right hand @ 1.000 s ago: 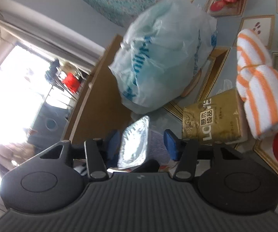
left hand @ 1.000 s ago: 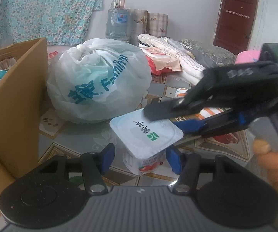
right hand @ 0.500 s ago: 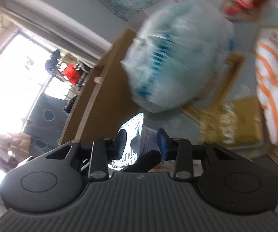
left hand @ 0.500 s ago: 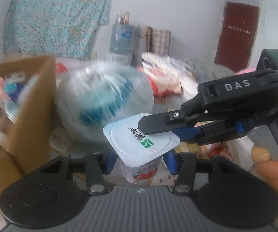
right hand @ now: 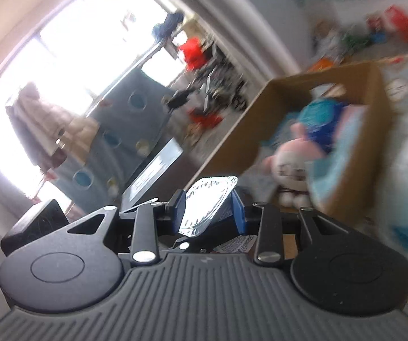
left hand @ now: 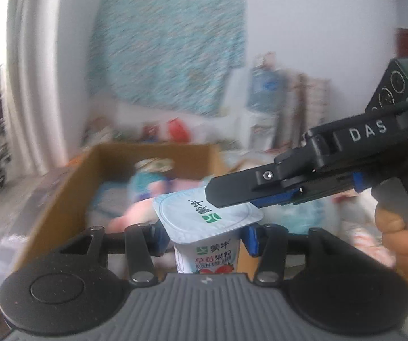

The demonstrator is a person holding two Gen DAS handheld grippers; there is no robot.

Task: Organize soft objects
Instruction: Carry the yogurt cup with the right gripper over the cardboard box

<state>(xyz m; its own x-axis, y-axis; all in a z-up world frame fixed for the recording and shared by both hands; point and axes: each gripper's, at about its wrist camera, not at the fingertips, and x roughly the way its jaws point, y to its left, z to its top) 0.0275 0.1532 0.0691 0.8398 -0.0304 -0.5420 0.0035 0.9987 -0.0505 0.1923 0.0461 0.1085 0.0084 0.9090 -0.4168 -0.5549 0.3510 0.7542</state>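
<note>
A white strawberry yogurt cup (left hand: pixel 208 216) with a foil lid is held up in the air by both grippers. My left gripper (left hand: pixel 206 237) is shut on the cup's body, one blue pad on each side. My right gripper (left hand: pixel 233 199) reaches in from the right and is shut on the cup's top edge. In the right wrist view the foil lid (right hand: pixel 209 199) stands between that gripper's (right hand: pixel 207 211) blue pads. Just beyond the cup stands an open cardboard box (left hand: pixel 70 182) with blurred plush toys (left hand: pixel 147 176) inside. One of them is a pink and white doll (right hand: pixel 292 164).
A person's hand (left hand: pixel 397 227) grips the right gripper's handle. A pale plastic bag (left hand: pixel 303 213) lies blurred right of the box. A floral cloth (left hand: pixel 169 56) hangs on the far wall beside a water bottle (left hand: pixel 263 85). A bright window and grey furniture (right hand: pixel 118 130) fill the left.
Both grippers closed on the yogurt cup, lifted it off the table and swung left. The plastic bag slid out of the middle, and the open box now lies straight ahead.
</note>
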